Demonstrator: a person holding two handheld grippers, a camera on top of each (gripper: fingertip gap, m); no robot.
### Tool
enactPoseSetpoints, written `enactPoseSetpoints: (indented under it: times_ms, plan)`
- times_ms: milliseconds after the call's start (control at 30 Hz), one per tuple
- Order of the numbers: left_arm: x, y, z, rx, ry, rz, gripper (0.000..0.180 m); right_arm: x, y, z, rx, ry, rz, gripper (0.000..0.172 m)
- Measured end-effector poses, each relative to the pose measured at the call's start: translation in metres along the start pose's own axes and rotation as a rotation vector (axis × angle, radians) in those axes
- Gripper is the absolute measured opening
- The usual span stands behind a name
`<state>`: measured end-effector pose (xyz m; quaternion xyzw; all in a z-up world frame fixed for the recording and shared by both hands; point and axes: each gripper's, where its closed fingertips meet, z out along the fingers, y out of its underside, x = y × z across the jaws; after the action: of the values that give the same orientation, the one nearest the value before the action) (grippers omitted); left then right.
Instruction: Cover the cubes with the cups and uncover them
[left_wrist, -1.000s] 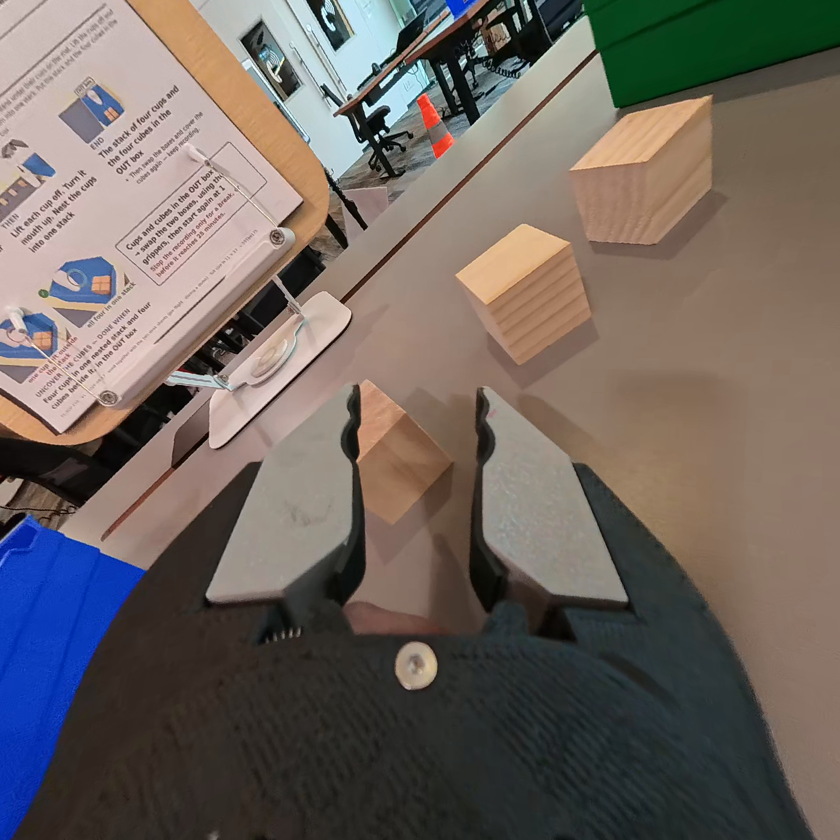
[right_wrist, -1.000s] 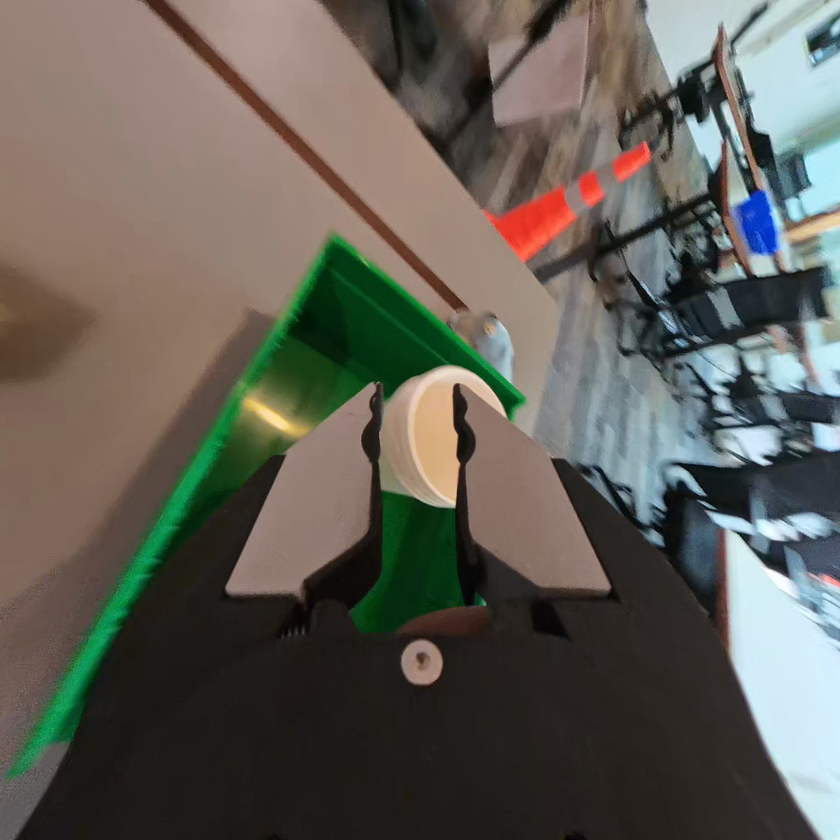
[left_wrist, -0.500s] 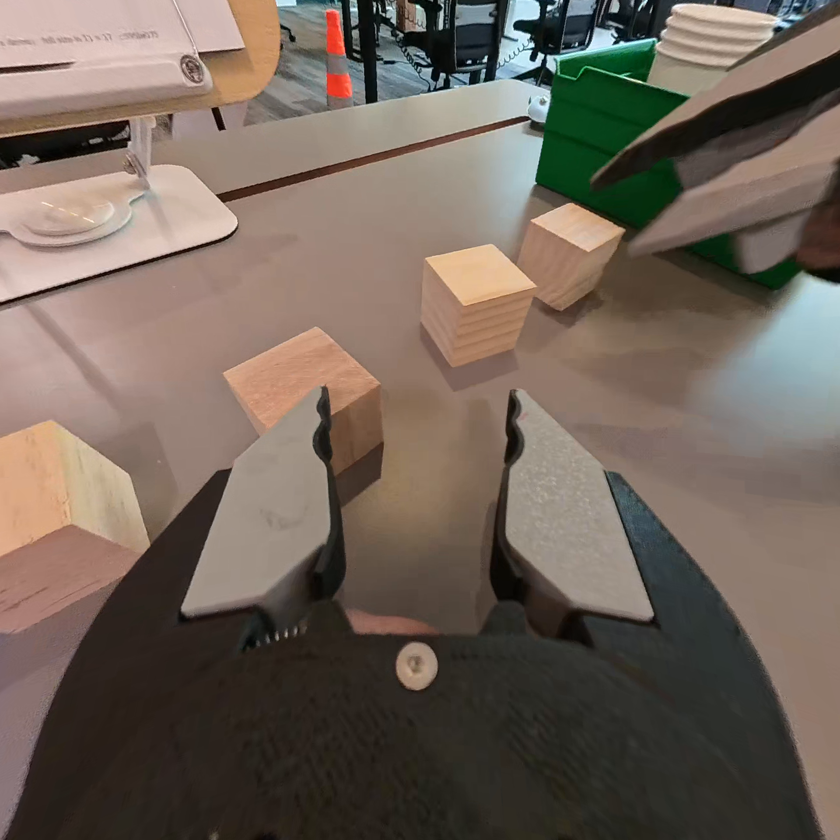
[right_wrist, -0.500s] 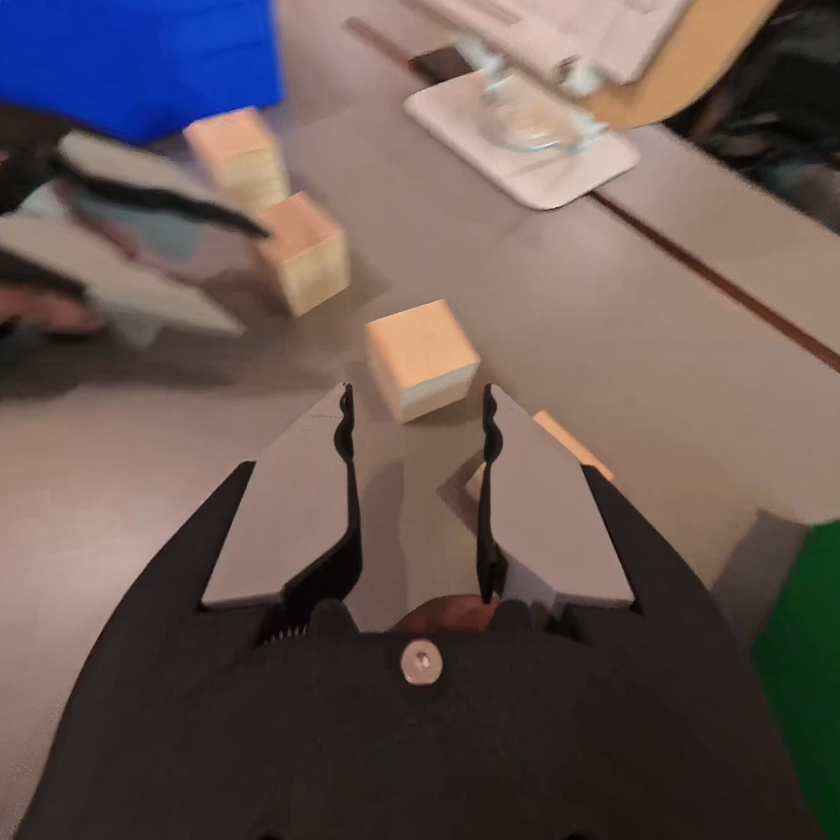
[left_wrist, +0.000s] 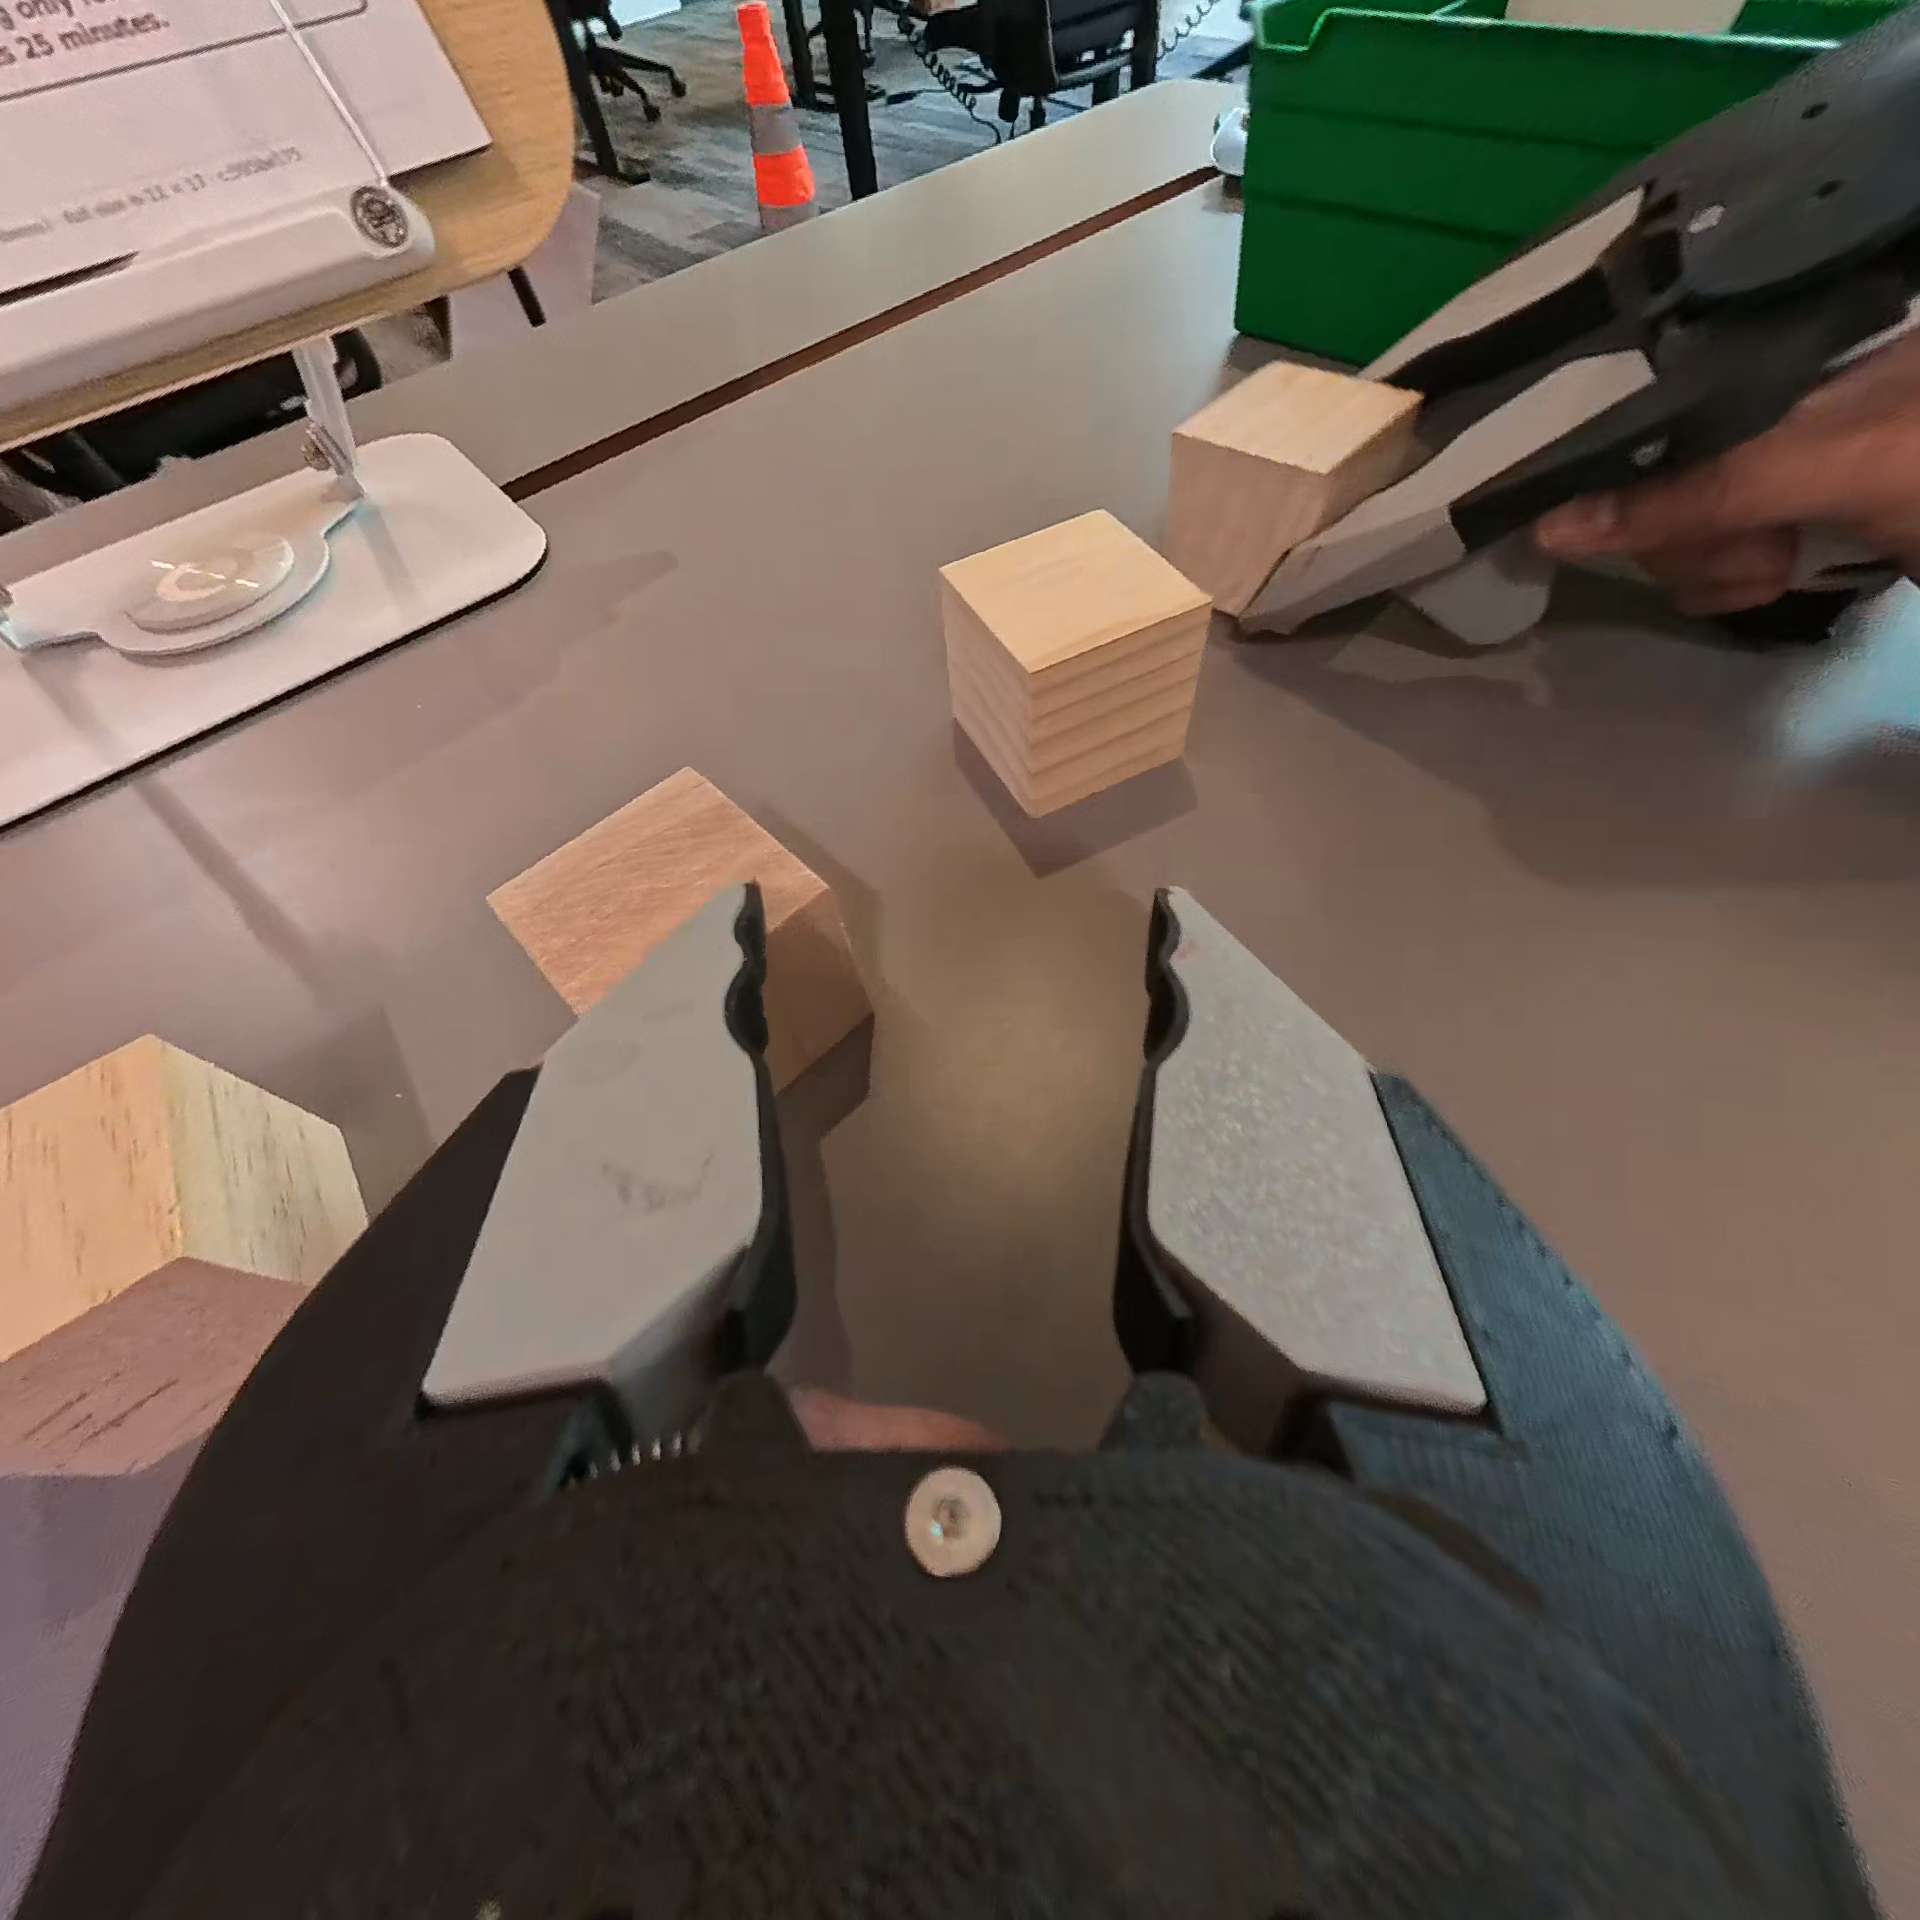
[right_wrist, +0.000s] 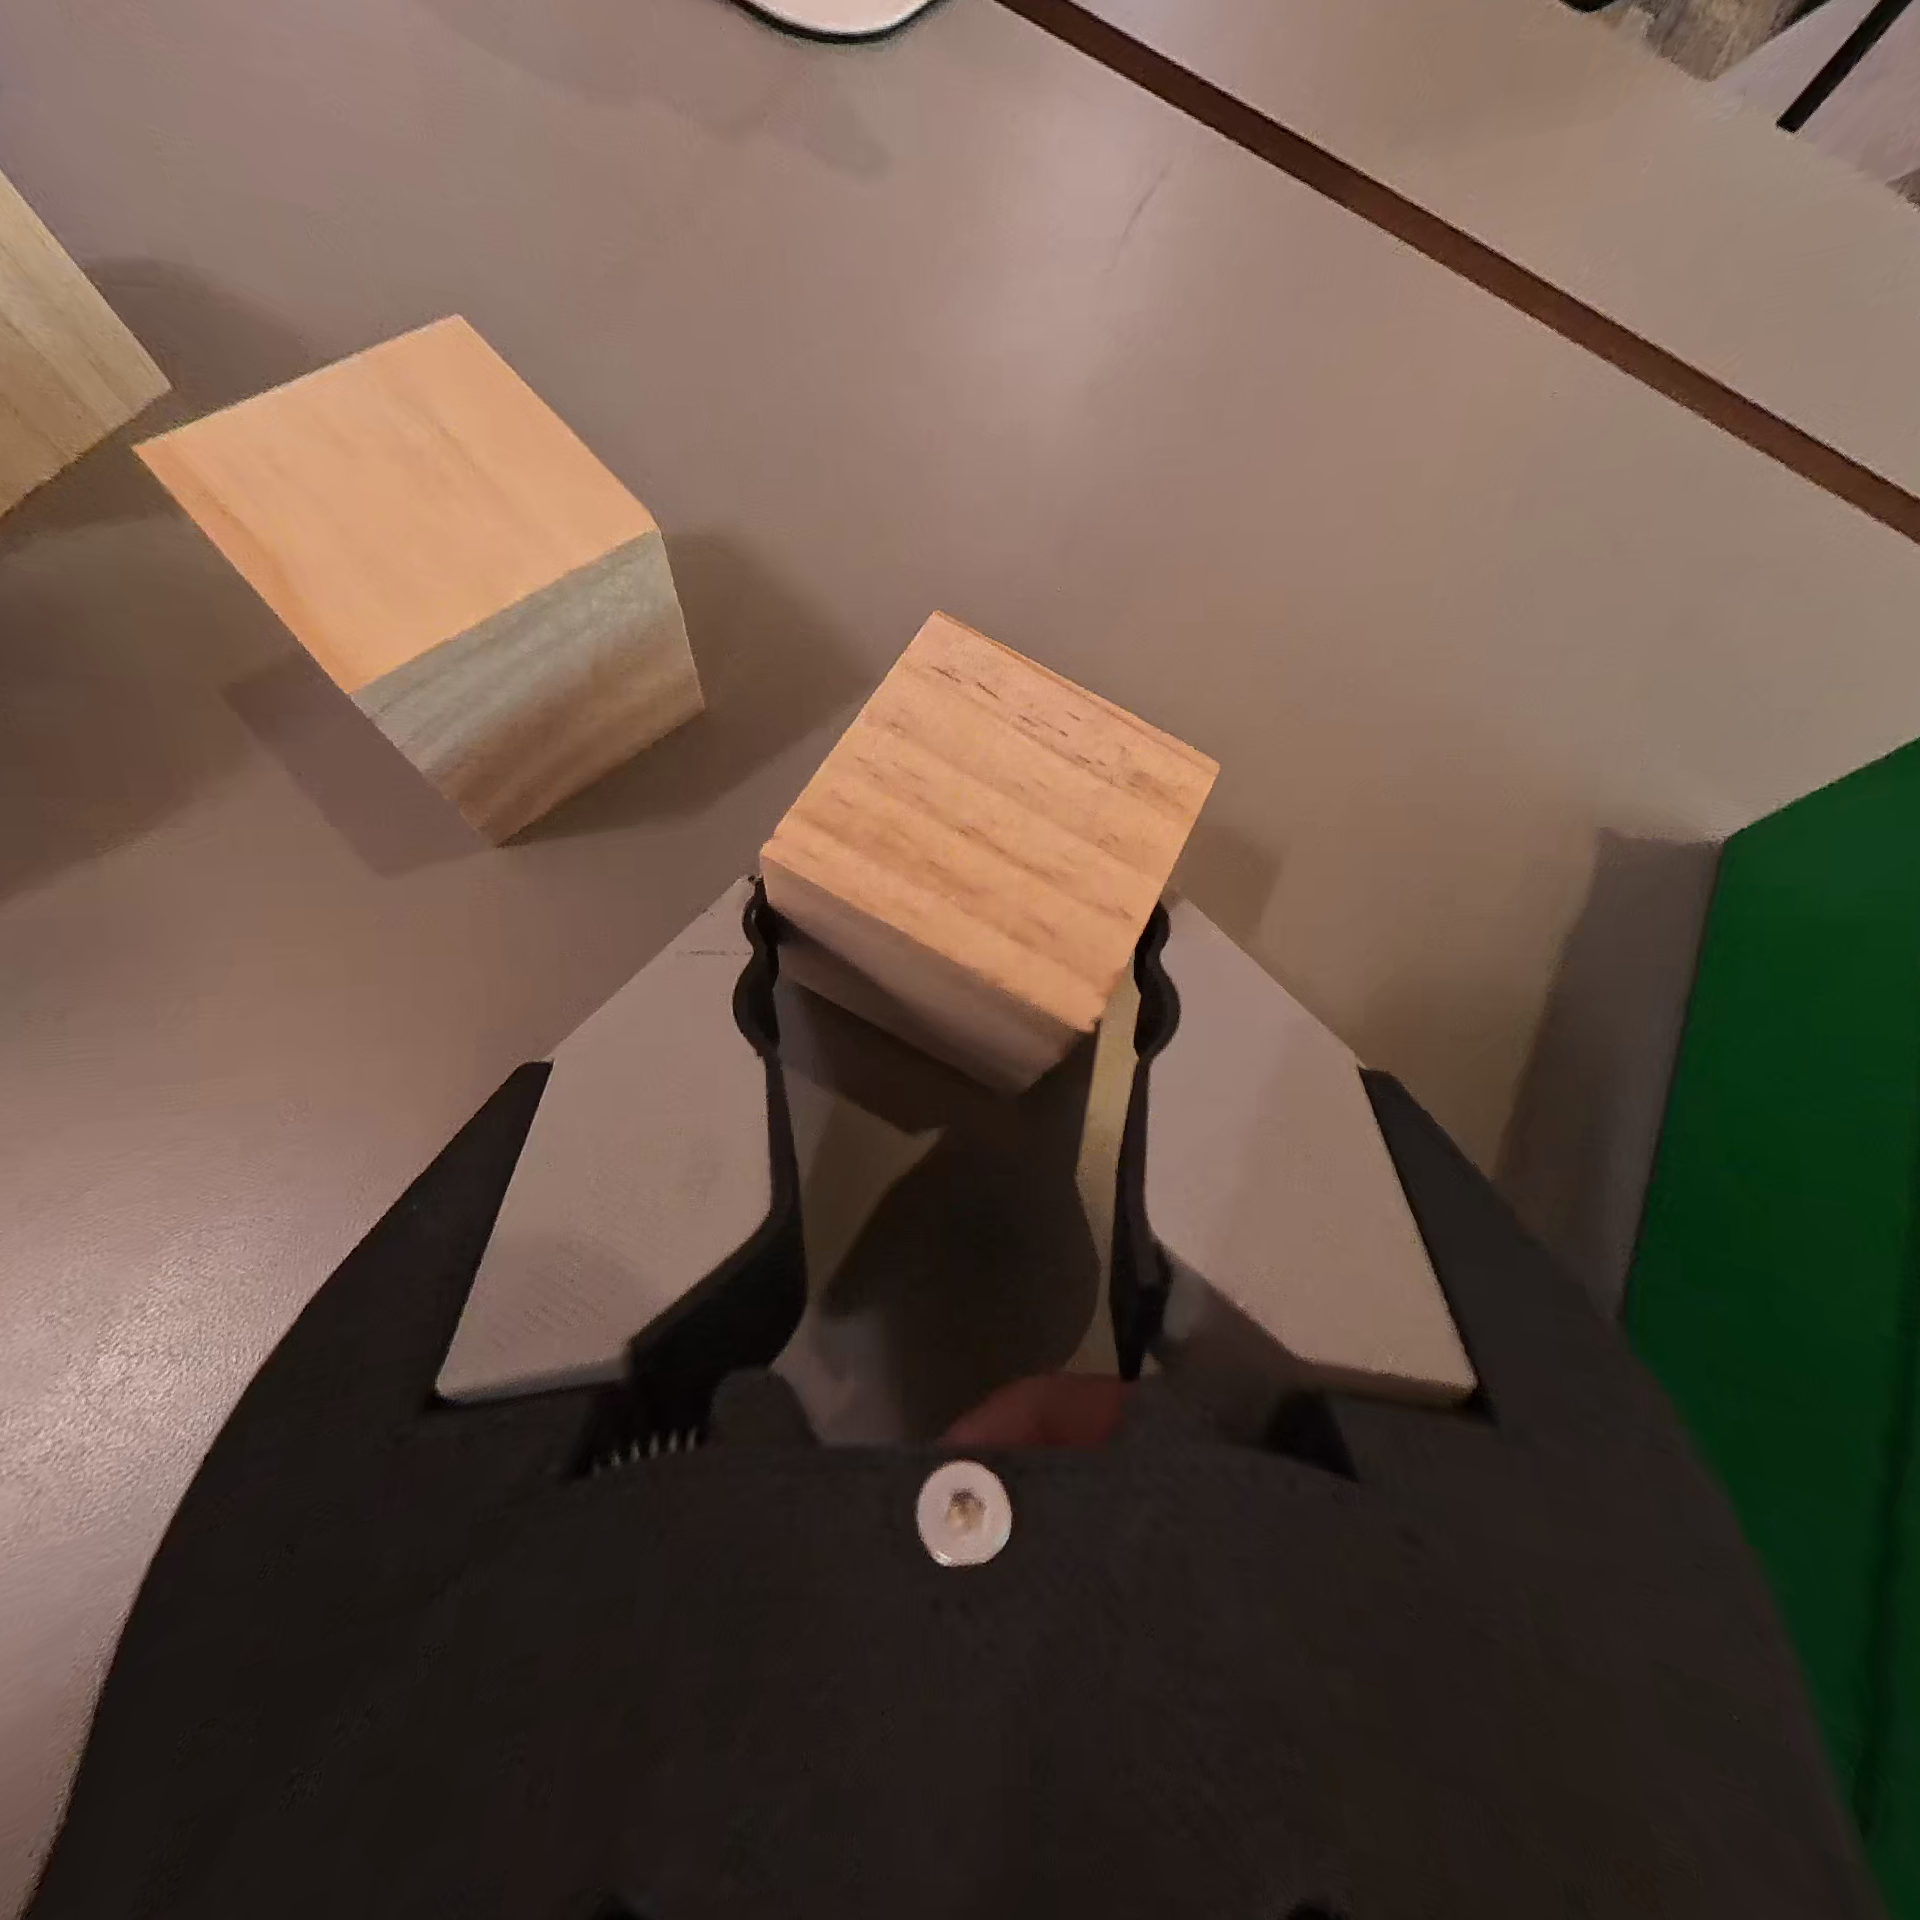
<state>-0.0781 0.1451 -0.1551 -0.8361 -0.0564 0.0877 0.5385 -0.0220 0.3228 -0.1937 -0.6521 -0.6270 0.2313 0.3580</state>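
Grey surface (left_wrist: 1455, 1039) carries four pale wooden cubes in a loose row; a green bin (left_wrist: 1403, 208) stands at the far right end, a white stand base (left_wrist: 260, 561) with a sheet of printed paper above it at far left, an orange cone (left_wrist: 774, 125) on the floor beyond. The left wrist view takes in all four cubes — the right wrist view shows only three and a slice of the bin. Left gripper (left_wrist: 951, 966) spread wide, nothing between its fingers; the darker cube (left_wrist: 644, 894) lies just beside its left finger, partly behind it. Right gripper (right_wrist: 956, 935) brackets the cube nearest the bin (right_wrist: 987, 821), corner-on, fingertips at its sides — whether they press, cannot tell.
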Motion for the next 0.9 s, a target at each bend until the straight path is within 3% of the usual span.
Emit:
enactPoseSetpoints:
  times_ms: [133,267,433,633,767,900]
  plan:
    - [0.017,-0.005,-0.004,0.037,0.100,0.021,0.065,-0.015,-0.032,-0.027,0.184,-0.164,0.028,0.066]
    - [0.044,-0.014,-0.011,0.099,0.253,0.028,0.063,-0.065,-0.063,-0.078,0.402,-0.533,-0.022,0.066]
    - [0.078,-0.033,-0.032,0.218,0.488,-0.028,0.066,-0.118,-0.035,-0.093,0.336,-0.710,-0.309,0.066]
    - [0.098,-0.034,-0.045,0.217,0.655,-0.080,0.070,-0.173,-0.006,-0.116,0.316,-0.920,-0.526,0.066]
    - [0.124,-0.022,-0.052,0.176,0.742,0.033,0.070,-0.187,-0.001,-0.123,0.325,-0.969,-0.572,0.066]
    - [0.127,-0.014,-0.045,0.138,0.686,0.122,0.074,-0.182,0.000,-0.116,0.290,-0.953,-0.532,0.066]
